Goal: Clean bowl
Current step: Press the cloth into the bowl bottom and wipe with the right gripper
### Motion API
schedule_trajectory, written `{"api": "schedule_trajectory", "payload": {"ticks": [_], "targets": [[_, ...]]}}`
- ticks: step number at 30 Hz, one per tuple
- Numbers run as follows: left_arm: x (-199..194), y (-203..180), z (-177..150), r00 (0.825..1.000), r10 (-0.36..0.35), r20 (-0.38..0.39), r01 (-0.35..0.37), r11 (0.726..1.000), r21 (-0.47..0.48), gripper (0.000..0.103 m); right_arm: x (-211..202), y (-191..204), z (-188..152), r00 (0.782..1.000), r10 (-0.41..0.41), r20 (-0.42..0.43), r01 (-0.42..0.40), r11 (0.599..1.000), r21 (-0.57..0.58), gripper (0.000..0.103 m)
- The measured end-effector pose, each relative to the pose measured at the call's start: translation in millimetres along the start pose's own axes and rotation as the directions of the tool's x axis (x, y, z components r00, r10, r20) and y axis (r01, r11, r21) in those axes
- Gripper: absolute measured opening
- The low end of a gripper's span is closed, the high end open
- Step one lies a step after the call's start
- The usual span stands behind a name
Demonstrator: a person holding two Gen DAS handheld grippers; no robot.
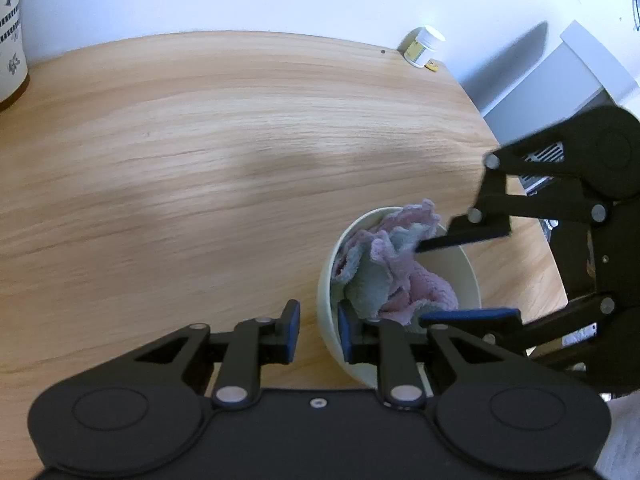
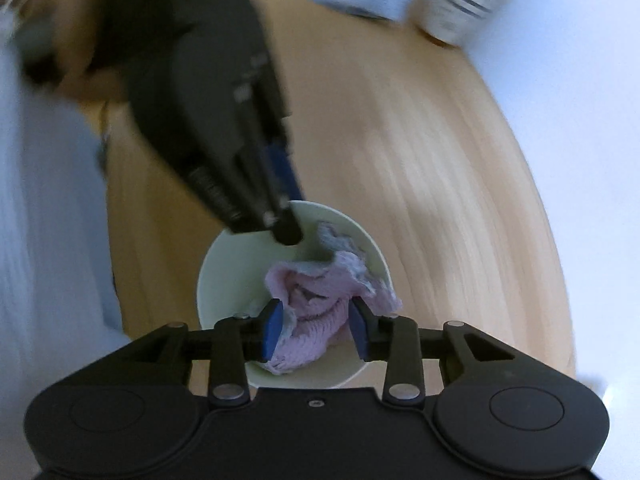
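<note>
A pale cream bowl (image 1: 326, 280) (image 2: 224, 276) stands on the wooden table (image 1: 200, 140), with a crumpled pink and pale green cloth (image 1: 384, 276) (image 2: 312, 320) inside it. My left gripper (image 1: 319, 332) (image 2: 294, 216) is shut on the bowl's near wall, one blue pad inside and one outside. My right gripper (image 1: 422, 282) (image 2: 316, 330) reaches down into the bowl from the right. Its jaws stand apart with the cloth lying loosely between the pads, so it is open. The right wrist view is blurred.
A small white jar with a yellow label (image 1: 422, 46) sits at the table's far edge by the wall, and a patterned container (image 1: 10, 40) stands far left. Blurred containers (image 2: 460, 0) show at the top. A hand (image 2: 80, 64) holds the left gripper.
</note>
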State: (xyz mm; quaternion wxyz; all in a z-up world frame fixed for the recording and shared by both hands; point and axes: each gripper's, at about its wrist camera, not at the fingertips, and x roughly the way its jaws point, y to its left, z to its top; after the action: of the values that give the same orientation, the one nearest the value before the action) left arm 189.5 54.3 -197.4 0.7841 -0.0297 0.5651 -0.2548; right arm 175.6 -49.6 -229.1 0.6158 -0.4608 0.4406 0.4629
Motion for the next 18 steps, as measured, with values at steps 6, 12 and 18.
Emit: {"api": "schedule_trajectory", "payload": {"ticks": [6,12,18], "targets": [[-1,2,0,1.000,0.002,-0.005,-0.002,1.000,-0.010,0.019,7,5,4,1.000,0.014,-0.011,-0.016,0.972,-0.236,0.054],[5,0,2,1.000,0.011,-0.015,-0.012,0.999,-0.042,0.020,21,3,1,0.992,0.101,-0.069,-0.121,0.888,-0.444,0.058],[10,-1,3,1.000,0.019,-0.011,-0.019,0.998,-0.065,0.020,43,4,1,0.986,0.126,-0.111,-0.163,0.884,-0.439,0.046]]}}
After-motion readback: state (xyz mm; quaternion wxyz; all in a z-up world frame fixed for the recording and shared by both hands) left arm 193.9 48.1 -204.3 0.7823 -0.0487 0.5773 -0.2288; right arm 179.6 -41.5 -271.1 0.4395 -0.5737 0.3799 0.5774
